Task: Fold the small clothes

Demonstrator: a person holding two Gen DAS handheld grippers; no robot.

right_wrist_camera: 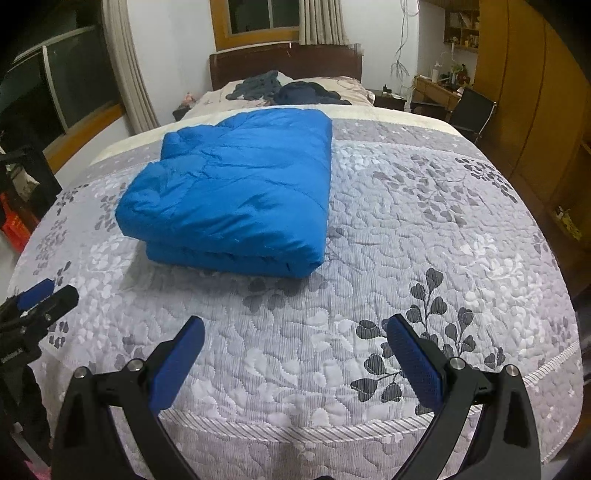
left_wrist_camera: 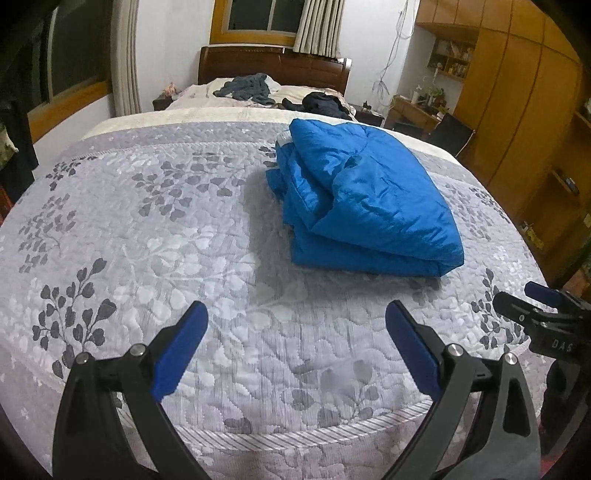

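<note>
A folded blue jacket (left_wrist_camera: 364, 199) lies mid-bed (left_wrist_camera: 155, 229), while both grippers, left (left_wrist_camera: 297, 343) and right (right_wrist_camera: 295, 354), hover empty, jaws spread, over the near edge.

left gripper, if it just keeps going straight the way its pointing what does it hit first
Probably the bedspread itself. The left gripper, jaws open and empty, points along the bed, angled slightly down, and the line ahead is bare quilt. The folded blue jacket lies right of that line, though depth is hard to judge.

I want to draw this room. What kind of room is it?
It looks like a bedroom at home. There is a big bed with a wooden headboard, a curtained window, and tall wooden wardrobes along one wall.
</note>
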